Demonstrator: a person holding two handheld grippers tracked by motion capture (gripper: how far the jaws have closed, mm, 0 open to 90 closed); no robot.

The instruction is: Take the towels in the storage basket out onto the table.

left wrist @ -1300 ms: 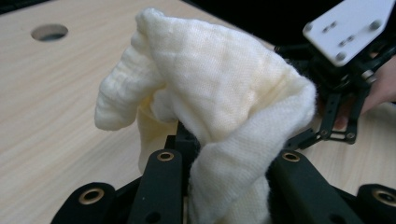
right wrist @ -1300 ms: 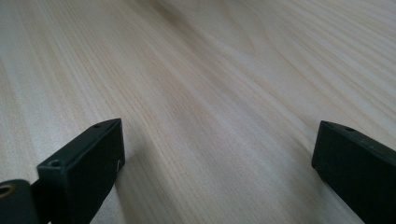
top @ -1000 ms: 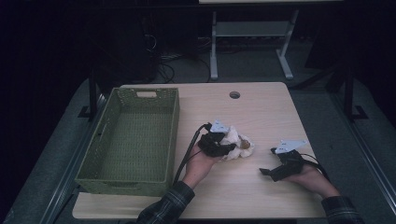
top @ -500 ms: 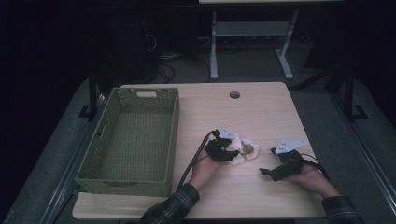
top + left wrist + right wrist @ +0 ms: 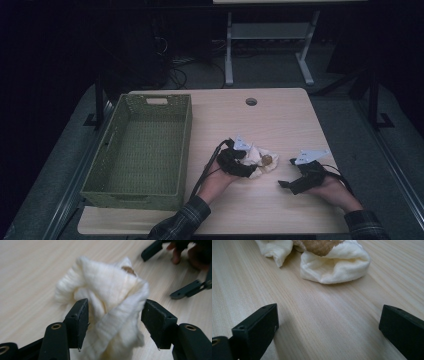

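We see a pale wooden table [image 5: 280, 120] with an empty green woven basket [image 5: 145, 150] at its left side. Near the front middle lies a crumpled cream cloth [image 5: 110, 297] with a brown patch, possibly a sock. The left gripper [image 5: 115, 325] has just been opening, its jaws now spread loosely around the cloth, while the right gripper [image 5: 327, 332] rests wide open just beside it, holding nothing.

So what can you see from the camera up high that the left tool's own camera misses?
High view alone: the green basket at the table's left, the round hole in the tabletop, and the sleeves. Left gripper view alone: close up, the left tool has just been opening, its jaws astride the cloth, the right jaw standing off it. Both share the cream cloth, the wooden table and the right tool.
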